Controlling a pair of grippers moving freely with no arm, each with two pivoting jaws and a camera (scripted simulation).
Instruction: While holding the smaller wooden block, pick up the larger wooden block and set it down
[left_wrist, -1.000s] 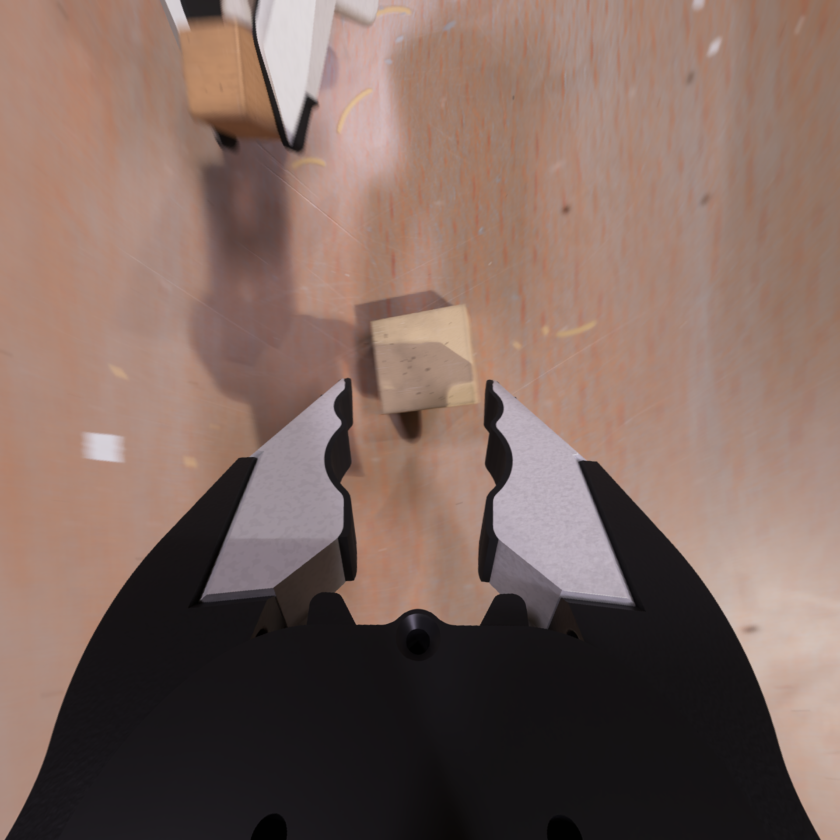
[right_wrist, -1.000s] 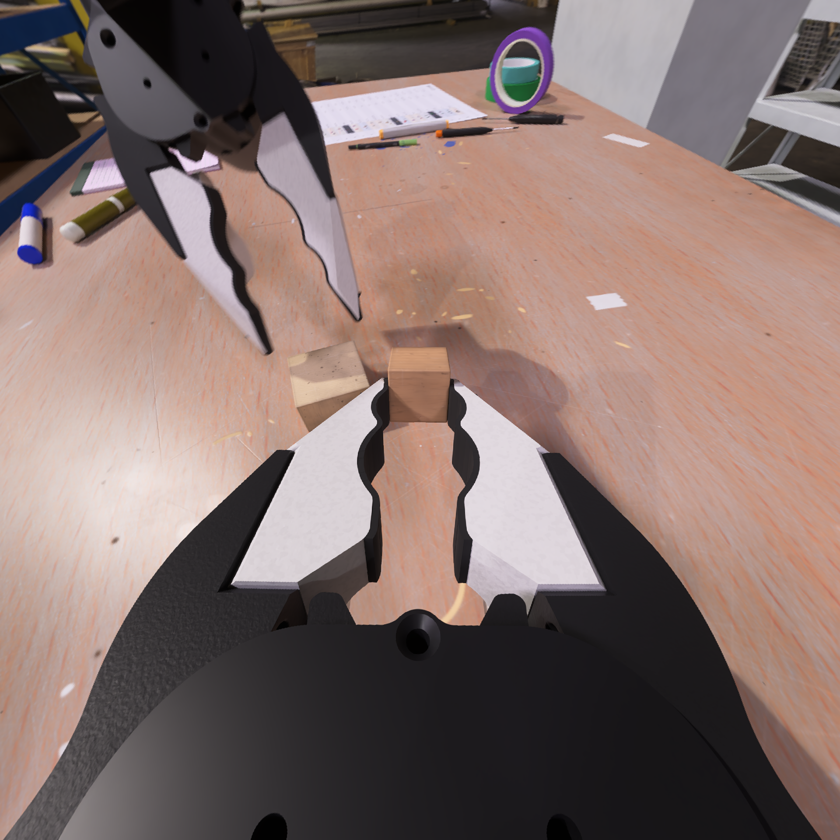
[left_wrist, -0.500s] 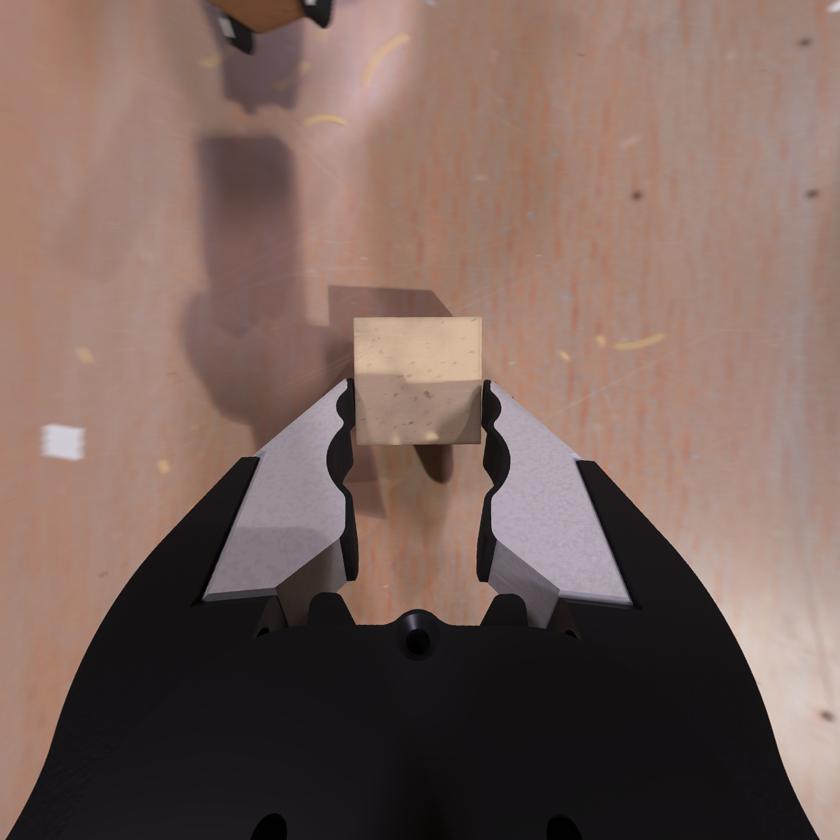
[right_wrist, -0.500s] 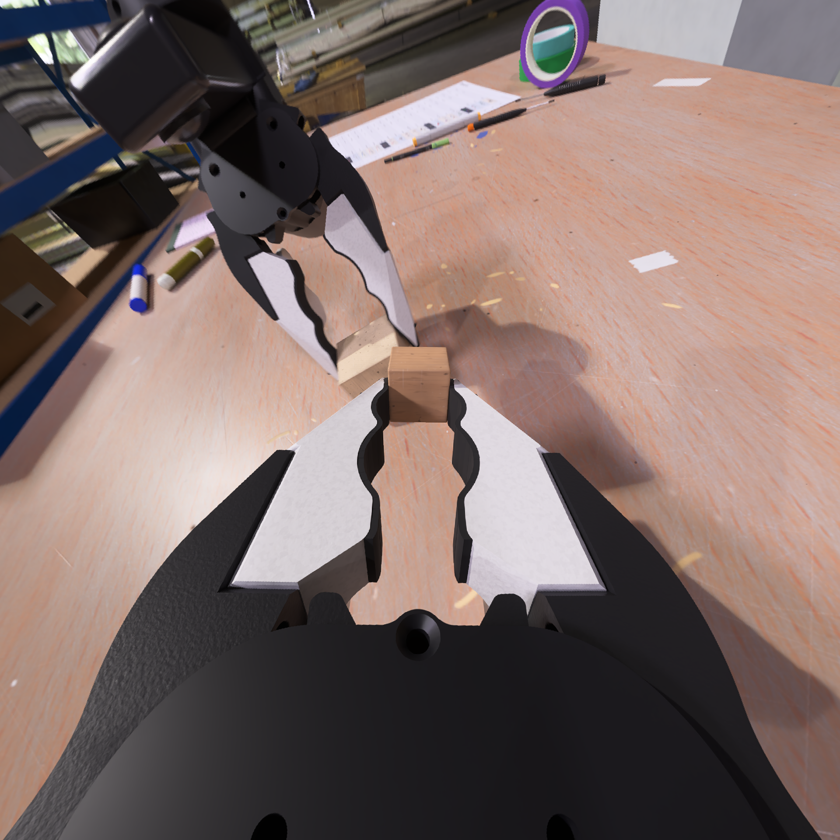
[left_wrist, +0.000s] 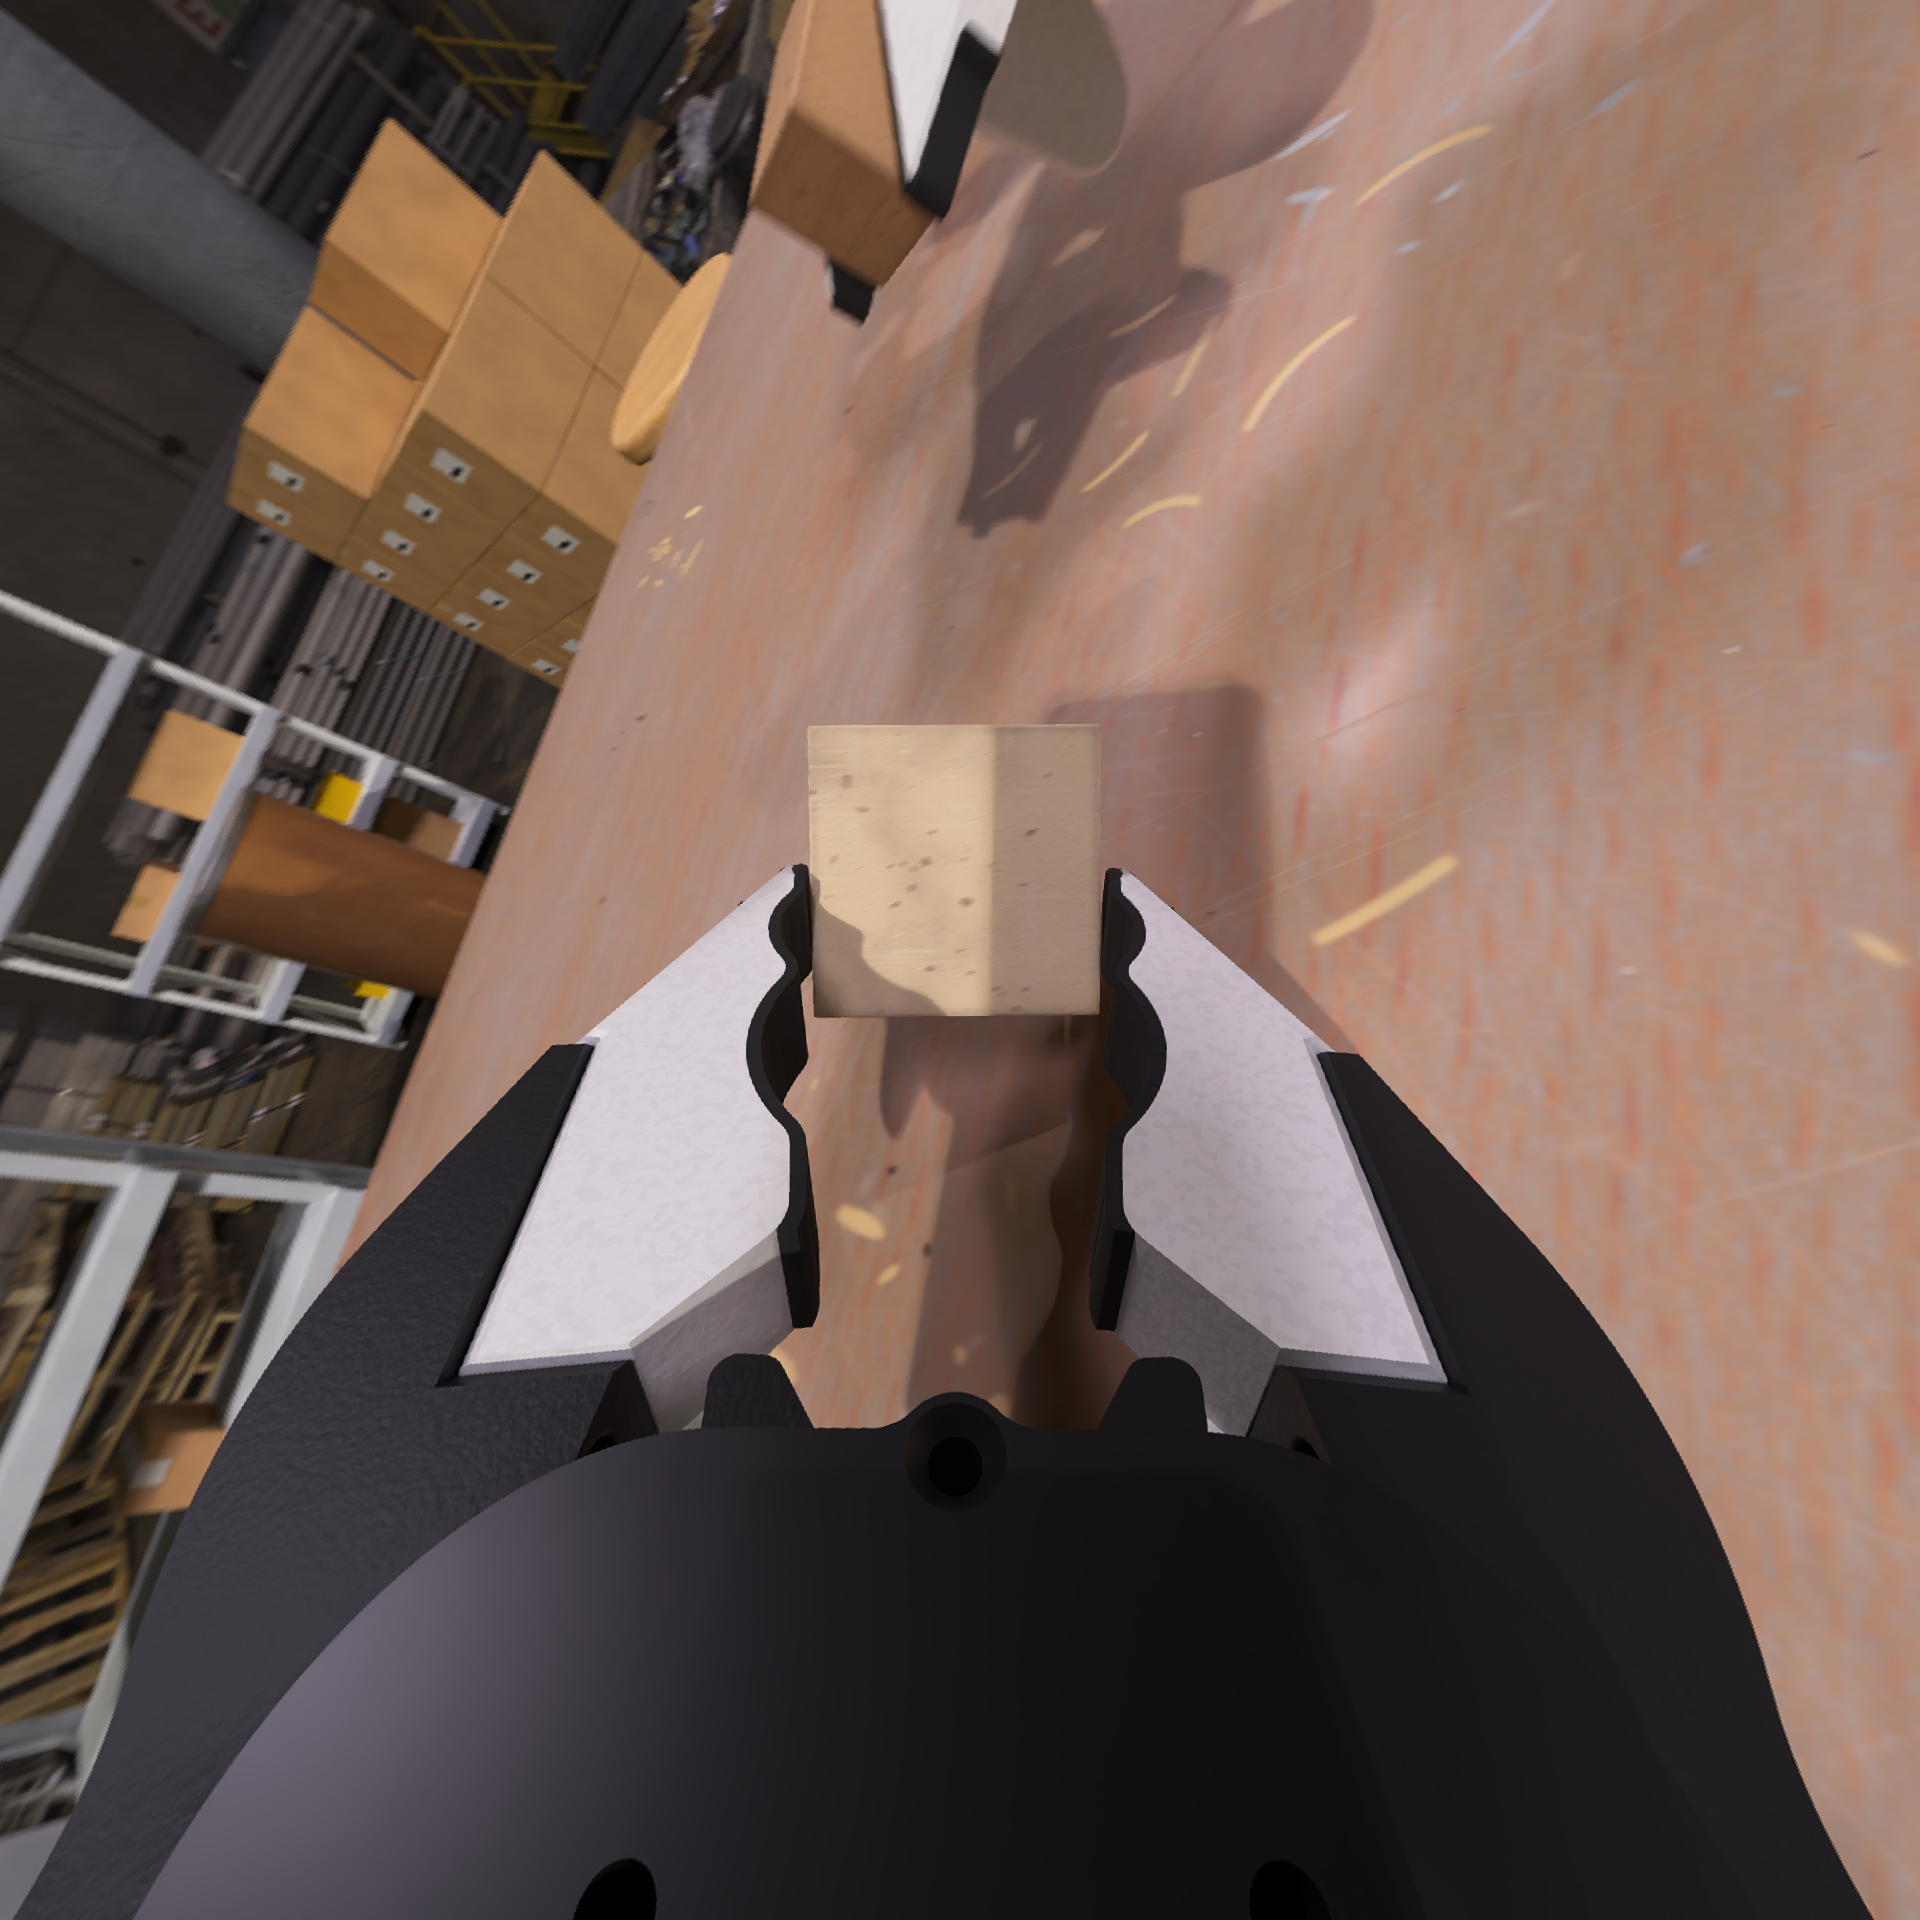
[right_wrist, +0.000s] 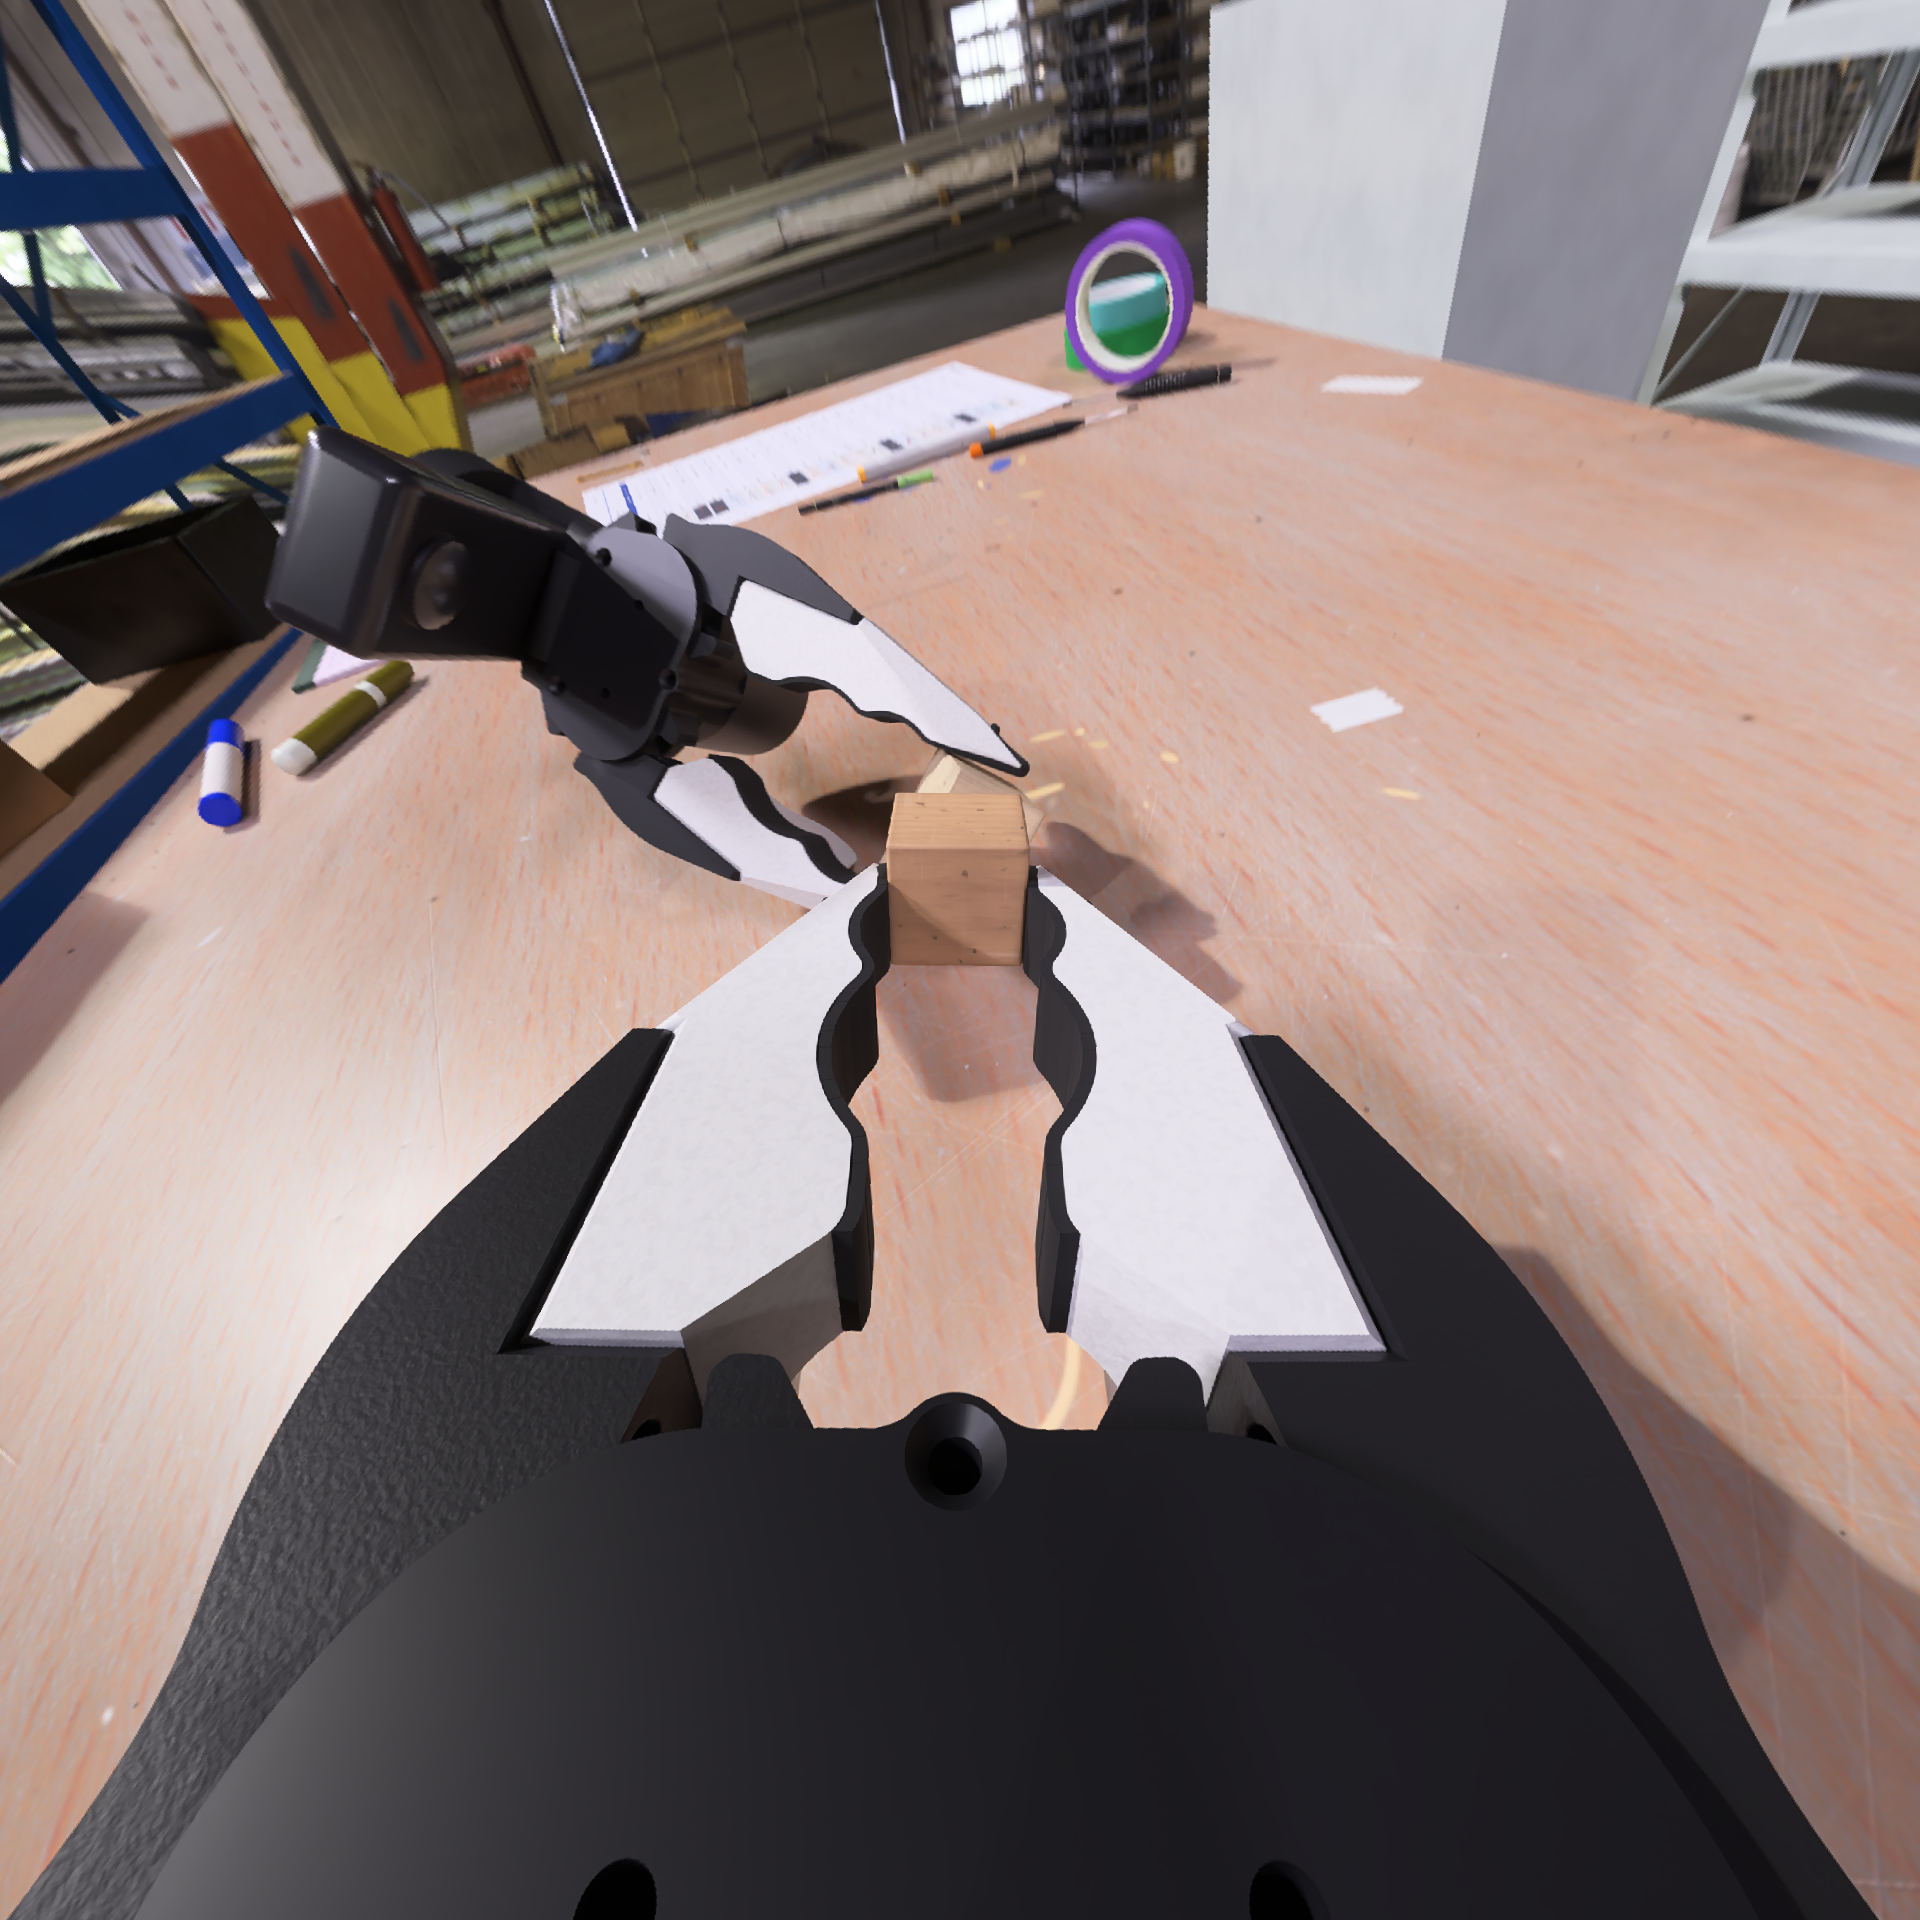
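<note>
My left gripper (left_wrist: 954, 883) is shut on the larger, pale wooden block (left_wrist: 954, 831), pinched at the fingertips and held a little above the wooden table (left_wrist: 1558, 727); its shadow falls to the right. My right gripper (right_wrist: 956, 894) is shut on the smaller, browner block (right_wrist: 956, 883), held clear of the table. In the right wrist view the left gripper's fingers (right_wrist: 904, 707) reach in from the left just beyond the small block, and only a corner of the pale block (right_wrist: 948, 774) shows behind it. The small block also shows at the top of the left wrist view (left_wrist: 831, 177).
At the table's far end lie a purple tape roll (right_wrist: 1130, 301), pens (right_wrist: 1039, 436) and a paper sheet (right_wrist: 831, 447). Two markers (right_wrist: 343, 717) lie near the left edge by a blue rack (right_wrist: 156, 436). Cardboard boxes (left_wrist: 447, 343) stand beyond the table edge.
My left gripper came down around the pale block, shut on it and lifted it while tilting over. My right gripper kept the small block and drew up and back.
</note>
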